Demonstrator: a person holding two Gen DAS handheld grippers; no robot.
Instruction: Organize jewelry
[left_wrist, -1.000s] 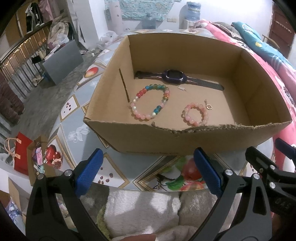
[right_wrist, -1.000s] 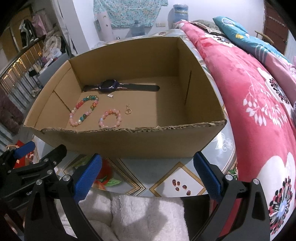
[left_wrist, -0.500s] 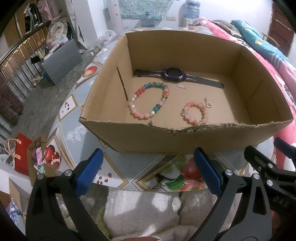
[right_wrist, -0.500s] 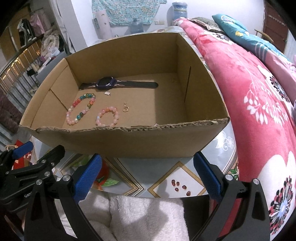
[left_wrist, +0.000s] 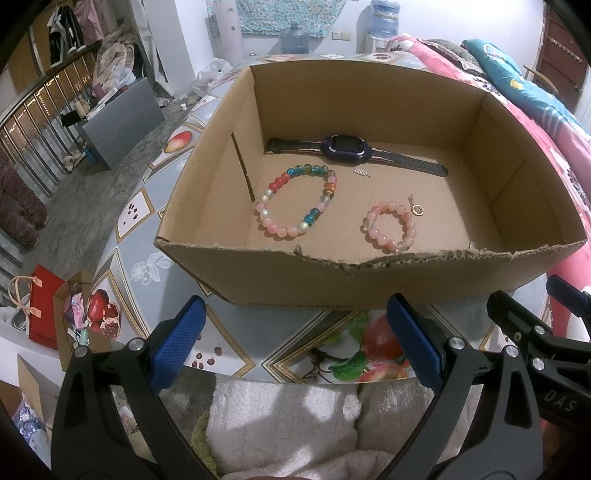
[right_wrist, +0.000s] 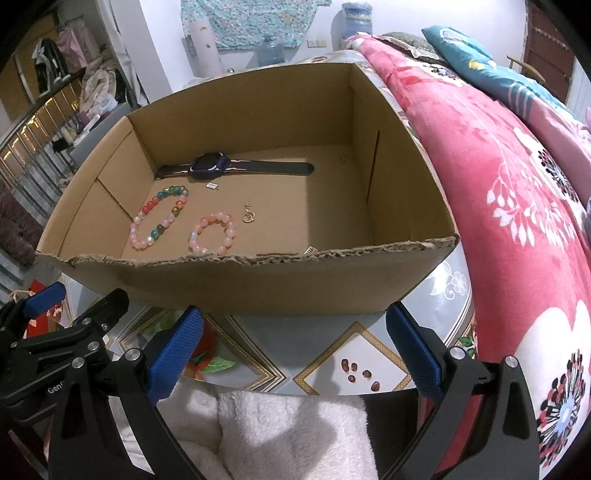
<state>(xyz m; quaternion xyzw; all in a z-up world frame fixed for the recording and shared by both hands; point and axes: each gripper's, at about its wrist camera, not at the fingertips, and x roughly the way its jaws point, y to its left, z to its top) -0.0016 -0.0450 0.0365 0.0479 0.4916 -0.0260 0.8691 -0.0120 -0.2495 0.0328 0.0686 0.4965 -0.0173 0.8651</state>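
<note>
Both tools, left tool (left_wrist: 295, 343) and right tool (right_wrist: 295, 347), are held wide and empty before the cardboard box's (left_wrist: 280, 280) torn near edge; the right half of the box floor is seen bare.

— Where do we look from?
— We sit low behind the cardboard box's (left_wrist: 280, 277) torn front wall, both facing forward and close; left view from its left, right from its right.
— What do we share?
— The box interior.
</note>
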